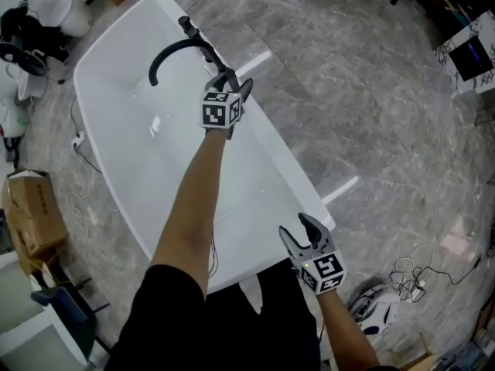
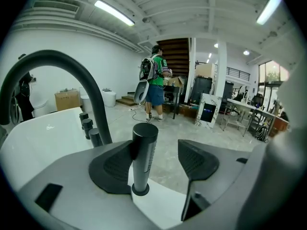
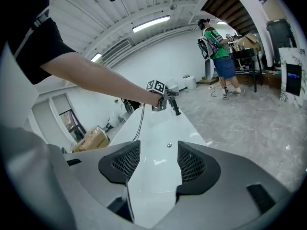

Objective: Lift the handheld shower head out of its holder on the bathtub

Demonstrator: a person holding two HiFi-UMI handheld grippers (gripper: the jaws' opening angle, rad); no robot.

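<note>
The handheld shower head (image 2: 143,155) is a black cylinder standing upright in its holder on the white bathtub's rim (image 1: 288,170). My left gripper (image 2: 157,161) is open around it: the left pad lies against or very close to the cylinder, the right pad stands clear. In the head view the left gripper (image 1: 234,82) reaches to the tub's far rim, beside the black arched faucet (image 1: 174,49). My right gripper (image 1: 298,229) hovers open over the tub's near corner with nothing between its pads (image 3: 127,163).
Three black knobs (image 2: 88,126) stand by the faucet (image 2: 72,75). A cardboard box (image 1: 35,215) lies left of the tub, cables (image 1: 410,273) on the marble floor to the right. A person in a green shirt (image 2: 154,80) stands far off.
</note>
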